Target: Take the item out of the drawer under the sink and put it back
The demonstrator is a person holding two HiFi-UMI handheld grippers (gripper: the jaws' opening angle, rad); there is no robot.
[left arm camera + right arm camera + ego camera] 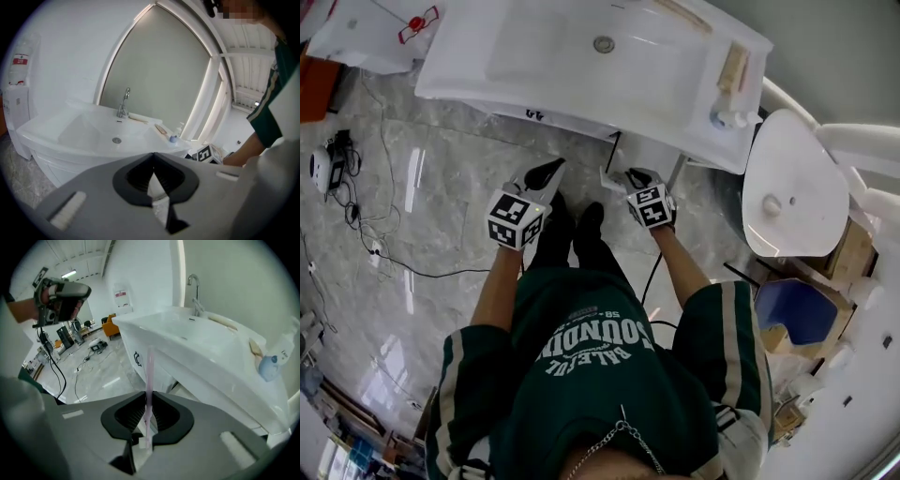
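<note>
I stand facing the white sink, with the cabinet front and its black handle below the rim. My right gripper is shut on a thin pink stick that stands upright between its jaws, in front of the cabinet handle. What the stick is I cannot tell. My left gripper hangs beside it at the same height; in its own view the jaws meet with nothing between them. Whether a drawer stands open is not clear from these views.
A white toilet stands at the right. Cables and a small white device lie on the marble floor at the left. A brush and a blue-capped bottle rest on the sink's right rim.
</note>
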